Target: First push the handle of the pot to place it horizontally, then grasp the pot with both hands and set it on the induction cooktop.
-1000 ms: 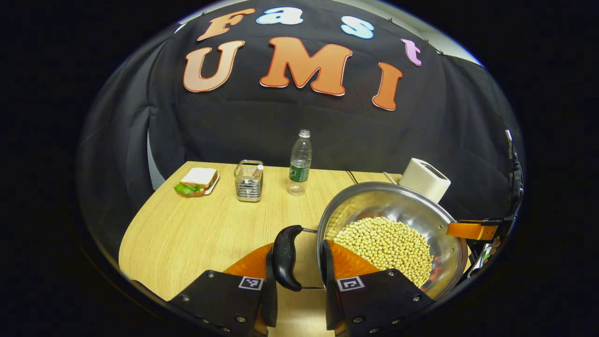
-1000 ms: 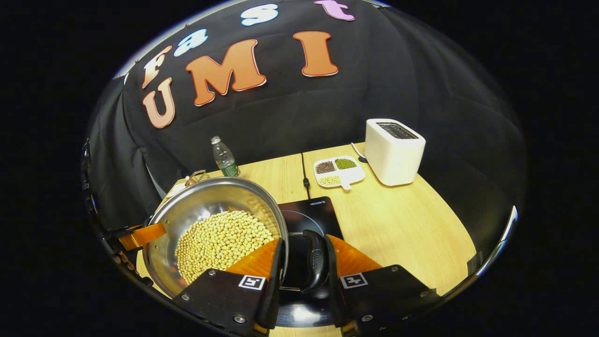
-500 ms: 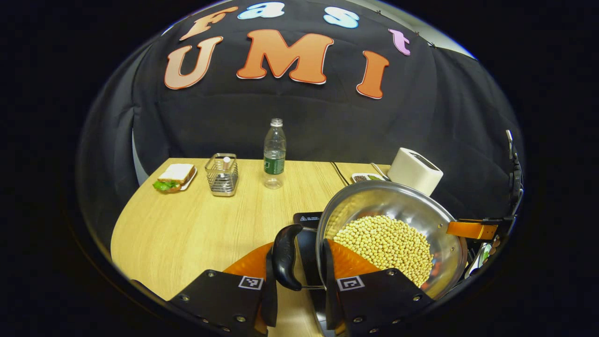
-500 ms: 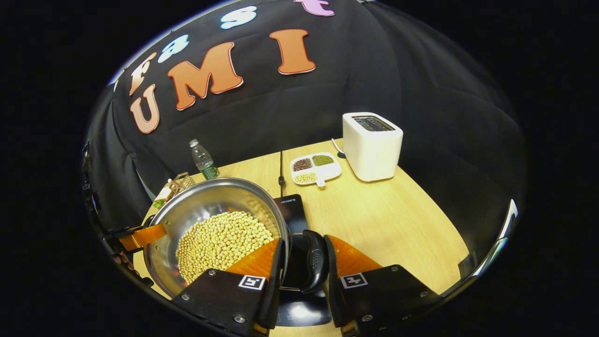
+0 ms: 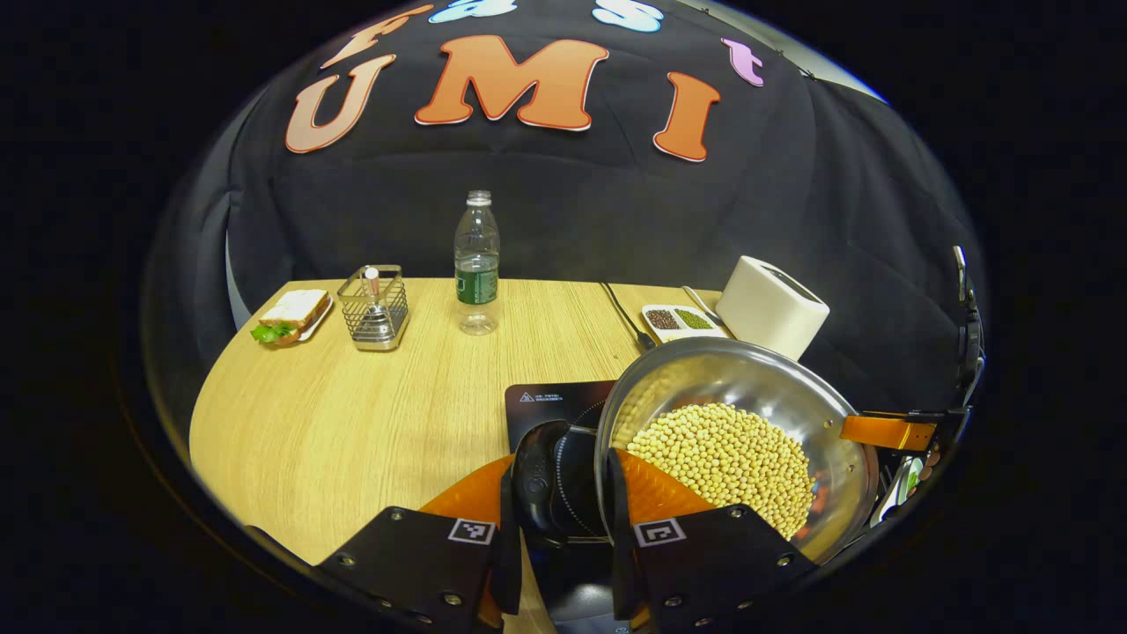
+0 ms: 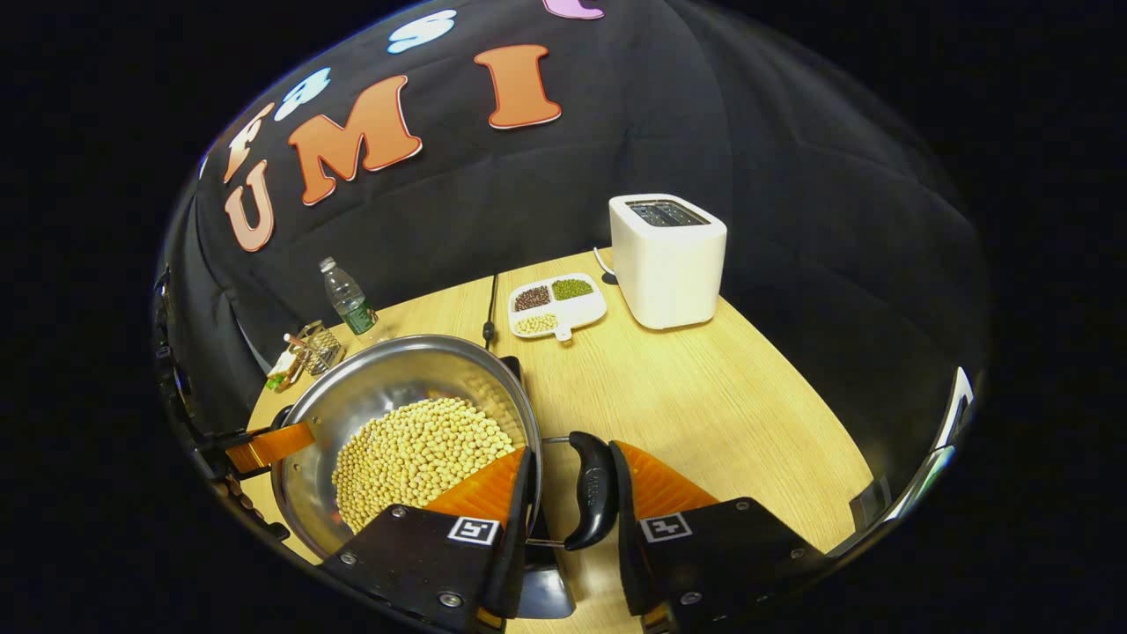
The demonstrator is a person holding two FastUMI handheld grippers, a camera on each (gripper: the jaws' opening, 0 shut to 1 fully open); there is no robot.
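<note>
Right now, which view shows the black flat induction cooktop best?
The left gripper view: the black flat induction cooktop shows its top face beside the steel pot. In the right gripper view, the cooktop is a sliver below the pot.

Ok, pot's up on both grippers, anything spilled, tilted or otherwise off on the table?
Nothing stands out. The pot hangs by its two black handles, the soybeans all inside, none on the table. The bottle and toaster stand upright.
</note>
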